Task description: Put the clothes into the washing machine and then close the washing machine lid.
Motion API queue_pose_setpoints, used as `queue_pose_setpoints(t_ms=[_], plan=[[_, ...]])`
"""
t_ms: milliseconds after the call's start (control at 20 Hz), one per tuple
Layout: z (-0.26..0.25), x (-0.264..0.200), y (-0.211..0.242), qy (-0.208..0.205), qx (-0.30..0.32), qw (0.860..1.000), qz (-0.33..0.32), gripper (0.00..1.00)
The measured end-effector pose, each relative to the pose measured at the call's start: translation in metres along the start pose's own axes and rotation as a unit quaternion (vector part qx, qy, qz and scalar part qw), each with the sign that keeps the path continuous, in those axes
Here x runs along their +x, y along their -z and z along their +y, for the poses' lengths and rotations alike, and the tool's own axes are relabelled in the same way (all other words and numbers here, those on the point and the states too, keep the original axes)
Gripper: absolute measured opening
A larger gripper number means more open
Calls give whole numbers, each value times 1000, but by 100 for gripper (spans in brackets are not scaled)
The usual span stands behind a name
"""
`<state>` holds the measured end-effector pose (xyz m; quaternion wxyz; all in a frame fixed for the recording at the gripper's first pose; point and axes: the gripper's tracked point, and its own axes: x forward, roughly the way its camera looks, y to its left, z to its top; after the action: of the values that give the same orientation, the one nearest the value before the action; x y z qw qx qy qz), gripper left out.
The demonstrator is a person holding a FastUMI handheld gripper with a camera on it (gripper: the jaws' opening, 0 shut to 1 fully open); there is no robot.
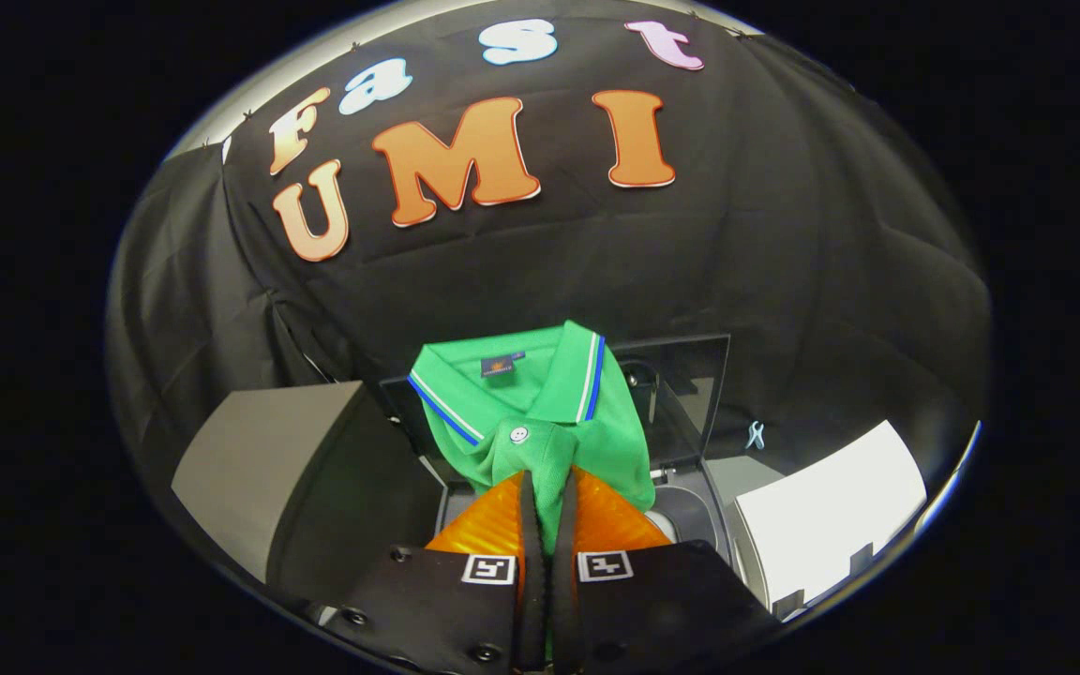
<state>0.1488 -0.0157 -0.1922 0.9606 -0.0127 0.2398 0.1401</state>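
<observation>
A green polo shirt point(540, 412) with a striped collar and a white button hangs from my gripper point(547, 483), whose two fingers are shut on the fabric just below the button. The shirt is lifted above the washing machine point(690, 511), whose dark top opening shows to the right of the fingers. The machine's dark lid point(685, 389) stands raised behind the shirt, which hides most of the opening.
A grey box-like surface point(259, 459) sits to the left of the machine. A white flat panel point(831, 520) lies to its right. A small light blue clip point(755, 434) hangs on the black cloth wall behind.
</observation>
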Motion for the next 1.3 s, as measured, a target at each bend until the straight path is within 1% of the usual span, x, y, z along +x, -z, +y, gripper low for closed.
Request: queue_pose_setpoints(t_ms=[400,650,1000,1300], plan=[[-21,47,62,19,-12,998,59,11],[-31,74,98,19,-7,996,87,11],[-47,108,152,42,-2,989,141,11],[-63,132,172,58,17,985,161,11]])
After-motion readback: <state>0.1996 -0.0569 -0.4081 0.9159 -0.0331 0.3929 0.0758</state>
